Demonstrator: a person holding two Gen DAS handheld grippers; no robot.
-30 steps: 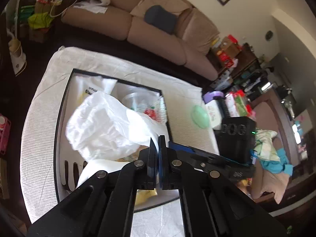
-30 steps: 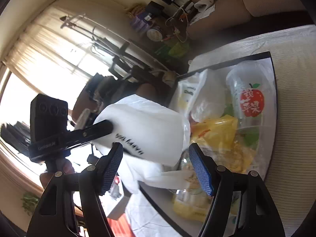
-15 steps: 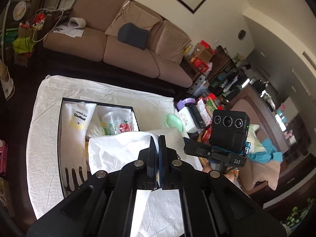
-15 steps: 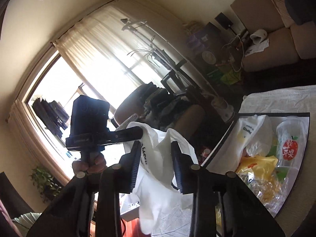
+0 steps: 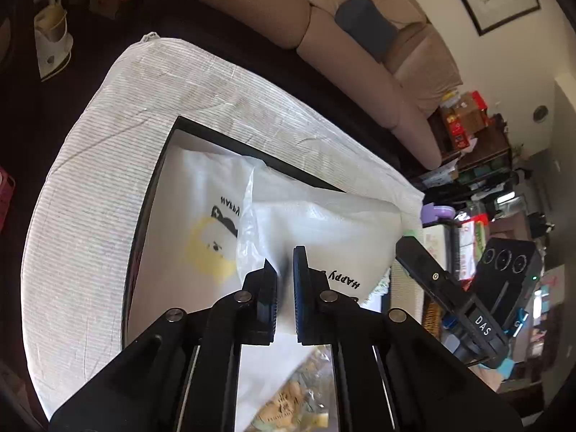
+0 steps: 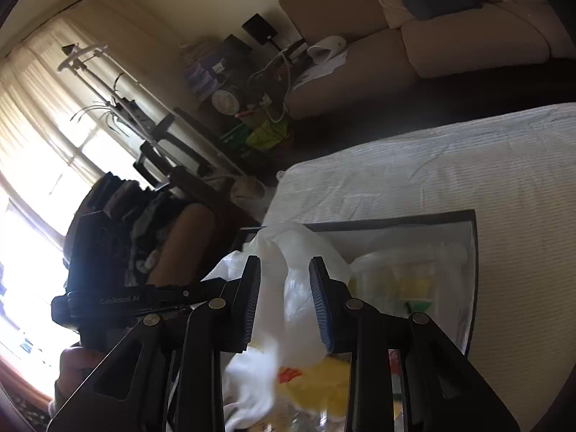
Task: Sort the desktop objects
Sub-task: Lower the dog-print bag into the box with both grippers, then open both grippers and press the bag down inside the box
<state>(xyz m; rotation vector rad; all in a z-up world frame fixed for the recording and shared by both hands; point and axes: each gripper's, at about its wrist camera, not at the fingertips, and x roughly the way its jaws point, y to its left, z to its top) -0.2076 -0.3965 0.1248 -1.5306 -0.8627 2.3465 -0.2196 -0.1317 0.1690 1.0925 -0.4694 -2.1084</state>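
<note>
White plastic bag [image 5: 324,223] is bunching straight ahead of both claws, over the black tray [image 5: 151,194] on the cloth-covered counter [image 5: 90,165]. You're pinching it in your left claw [image 5: 284,262], jaws nearly shut. Your right claw [image 6: 284,280] is sitting narrow around another fold, pads not clearly pressing.

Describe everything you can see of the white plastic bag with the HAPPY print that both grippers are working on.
The white plastic bag is thin, crinkled film, partly see-through, with black "HAPPY" lettering near its lower edge. It hangs bunched over the black-rimmed tray. The left gripper is shut on a fold of it. A gathered strip of it passes between the right gripper's fingers; whether they press on it is unclear.
</note>
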